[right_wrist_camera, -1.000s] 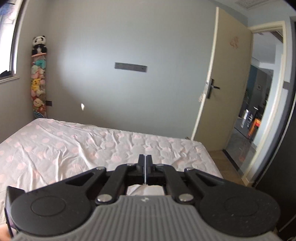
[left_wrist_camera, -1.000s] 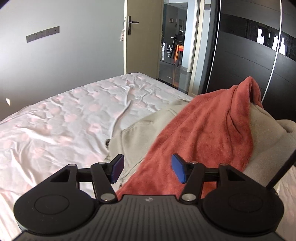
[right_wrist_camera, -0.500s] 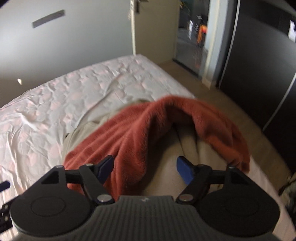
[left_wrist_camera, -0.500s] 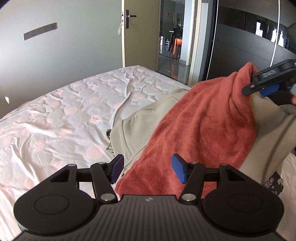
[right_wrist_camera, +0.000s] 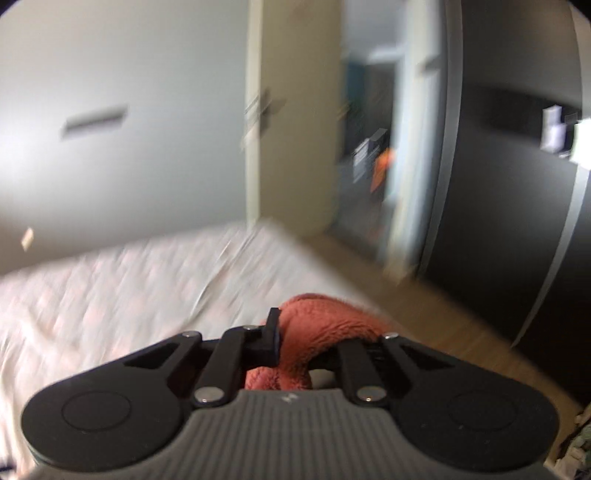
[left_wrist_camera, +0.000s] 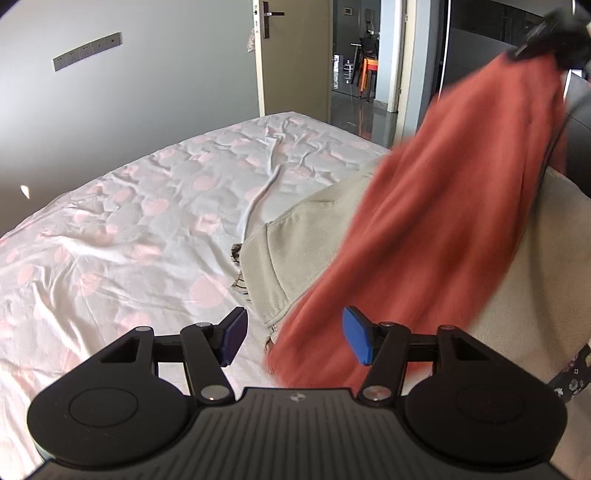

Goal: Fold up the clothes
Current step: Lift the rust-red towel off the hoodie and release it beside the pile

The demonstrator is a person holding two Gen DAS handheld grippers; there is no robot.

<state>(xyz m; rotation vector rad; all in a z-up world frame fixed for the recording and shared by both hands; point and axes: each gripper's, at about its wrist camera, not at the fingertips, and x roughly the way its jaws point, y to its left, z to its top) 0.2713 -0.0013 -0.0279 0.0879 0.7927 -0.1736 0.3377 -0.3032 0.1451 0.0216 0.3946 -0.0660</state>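
Left wrist view shows the red fleece garment (left_wrist_camera: pixel 436 229) hanging in a long blurred drape from the right gripper (left_wrist_camera: pixel 550 35), high above the beige garment (left_wrist_camera: pixel 291 254) it trails over. Its lower end reaches down to just in front of the left gripper (left_wrist_camera: pixel 291 338), whose blue-padded fingers (left_wrist_camera: pixel 356 334) stand wide apart and hold nothing. Right wrist view confirms the hold: the right gripper's fingers (right_wrist_camera: pixel 271 338) are closed on a bunched fold of the fleece.

Judging from the motion blur, the fleece is being pulled clear of the beige garment. To do this well, the lift should go high enough that the trailing end leaves the beige garment without dragging it along (fleece clings to fleece). The left gripper sits well placed to catch the hanging lower edge; taking a corner instead of a bunch would let the fleece spread flat on the bed (left_wrist_camera: pixel 140 229), beyond the beige garment, where the sheet lies bare.
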